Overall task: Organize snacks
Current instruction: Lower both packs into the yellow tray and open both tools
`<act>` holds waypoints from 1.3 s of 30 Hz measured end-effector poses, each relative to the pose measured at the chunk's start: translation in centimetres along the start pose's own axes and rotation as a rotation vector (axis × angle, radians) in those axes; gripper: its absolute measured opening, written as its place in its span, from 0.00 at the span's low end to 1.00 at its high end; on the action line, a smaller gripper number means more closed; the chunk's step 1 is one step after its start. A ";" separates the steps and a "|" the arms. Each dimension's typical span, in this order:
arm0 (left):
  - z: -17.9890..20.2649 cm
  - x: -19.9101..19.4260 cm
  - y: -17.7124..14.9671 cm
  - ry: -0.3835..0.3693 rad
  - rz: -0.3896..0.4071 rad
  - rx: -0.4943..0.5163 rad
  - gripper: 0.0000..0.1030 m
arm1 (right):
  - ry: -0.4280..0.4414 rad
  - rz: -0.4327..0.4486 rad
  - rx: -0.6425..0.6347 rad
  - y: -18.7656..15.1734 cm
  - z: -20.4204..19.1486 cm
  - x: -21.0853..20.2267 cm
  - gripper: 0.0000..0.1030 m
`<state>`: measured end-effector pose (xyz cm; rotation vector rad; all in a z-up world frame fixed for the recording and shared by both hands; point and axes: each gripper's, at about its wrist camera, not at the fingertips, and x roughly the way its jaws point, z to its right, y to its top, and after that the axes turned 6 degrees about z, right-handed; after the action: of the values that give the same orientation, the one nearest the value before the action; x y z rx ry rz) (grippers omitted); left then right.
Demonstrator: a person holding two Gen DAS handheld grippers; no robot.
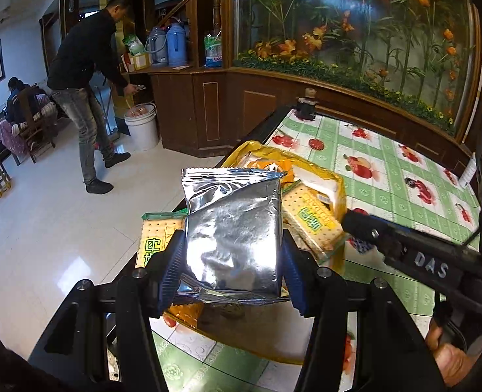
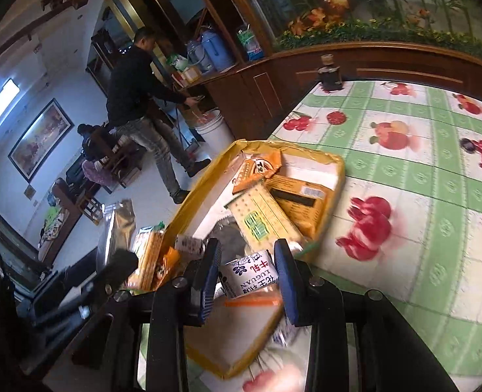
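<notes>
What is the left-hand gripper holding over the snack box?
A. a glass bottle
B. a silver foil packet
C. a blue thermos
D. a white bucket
B: in the left wrist view the left gripper has its blue pads pressed on both sides of a shiny silver foil packet, held above the yellow box of snacks.

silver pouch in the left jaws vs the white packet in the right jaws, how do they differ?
The silver pouch is plain, shiny foil with no print showing; the white packet carries red and dark lettering. The silver pouch fills wider-set jaws; the white packet sits between narrower ones. Both are gripped over the yellow box.
</notes>
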<state>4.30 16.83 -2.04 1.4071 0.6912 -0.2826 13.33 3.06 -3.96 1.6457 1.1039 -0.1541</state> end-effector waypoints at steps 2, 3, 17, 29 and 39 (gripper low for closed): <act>-0.3 1.2 -0.2 0.000 -0.024 -0.011 0.53 | 0.003 -0.012 -0.008 0.6 -0.3 1.8 0.33; -0.4 1.7 -0.3 0.001 -0.035 -0.017 0.53 | 0.001 -0.021 -0.011 1.0 -0.4 2.8 0.33; -0.5 3.6 -1.1 -0.027 -0.096 -0.023 0.53 | -0.011 -0.062 -0.039 2.3 -0.1 7.6 0.33; 0.0 0.8 -0.6 -0.008 -0.031 0.002 0.73 | 0.016 -0.020 -0.063 2.4 -0.8 5.3 0.71; -0.6 -2.6 -1.0 -0.002 0.004 -0.038 0.73 | 0.069 0.010 -0.067 1.7 -0.9 0.7 0.73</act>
<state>1.55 16.64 -1.33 1.3716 0.6888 -0.2665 14.60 4.23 -2.88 1.6066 1.1411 -0.0540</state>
